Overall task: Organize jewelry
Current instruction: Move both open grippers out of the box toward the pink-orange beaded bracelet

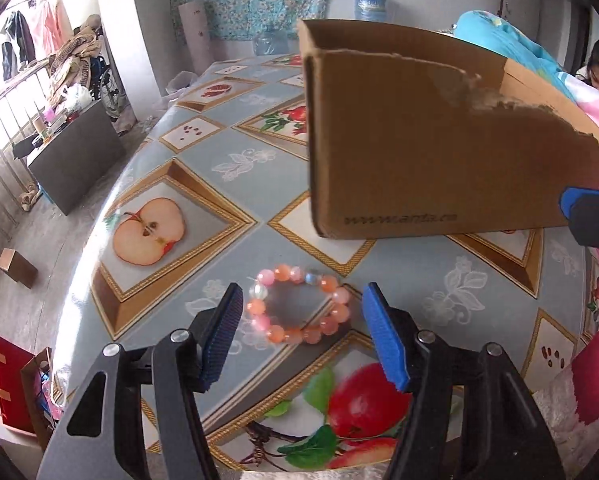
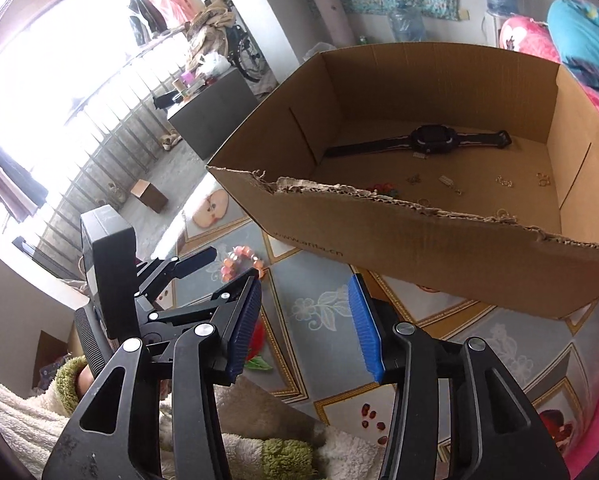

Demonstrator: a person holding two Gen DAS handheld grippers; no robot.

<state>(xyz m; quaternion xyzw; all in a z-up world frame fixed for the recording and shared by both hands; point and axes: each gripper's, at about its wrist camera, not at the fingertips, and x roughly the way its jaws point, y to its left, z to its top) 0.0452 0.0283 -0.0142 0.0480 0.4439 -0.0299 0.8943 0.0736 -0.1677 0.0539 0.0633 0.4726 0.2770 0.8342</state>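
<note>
A bracelet of pink and orange beads (image 1: pixel 277 334) lies flat on the fruit-patterned tablecloth (image 1: pixel 227 152). My left gripper (image 1: pixel 302 292) hovers over it, open, one pad on each side and neither touching a bead. Behind it stands a torn cardboard box (image 1: pixel 419 140). My right gripper (image 2: pixel 304 280) is open and holds nothing, in front of the box (image 2: pixel 419 248). Inside the box lie a black watch (image 2: pixel 431 140) and several small metal pieces (image 2: pixel 447 182). The bracelet (image 2: pixel 239 260) also shows to the left in the right wrist view.
The table's rounded edge (image 1: pixel 99 216) drops off to the left, over a floor with a small box (image 1: pixel 17 267). Pink bedding (image 1: pixel 595 368) presses against the right side. A fluffy white-and-green sleeve (image 2: pixel 283 452) is at the near edge.
</note>
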